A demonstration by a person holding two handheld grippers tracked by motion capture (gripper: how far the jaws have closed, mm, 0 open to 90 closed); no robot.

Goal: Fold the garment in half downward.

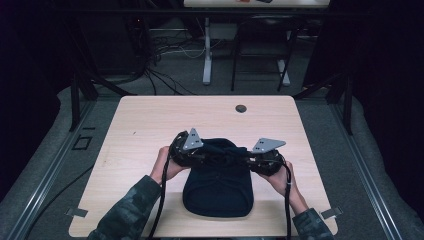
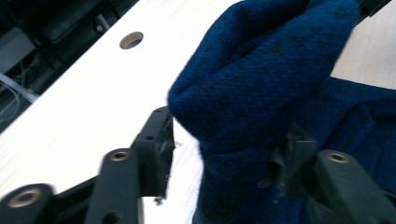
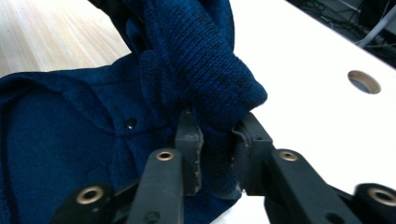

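Here the garment (image 1: 218,187) lies partly folded on the table (image 1: 140,120). The left tool (image 2: 229,154) is released around a fold; the right tool (image 3: 217,149) clenches 1, so folding remains.

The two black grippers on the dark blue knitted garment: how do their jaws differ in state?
The left gripper has its jaws apart: one pad stands clear of the dark blue knitted garment, which lies loose between them. The right gripper has its jaws pinched on a bunched fold. Both sit at the garment's far end, above the wooden table.
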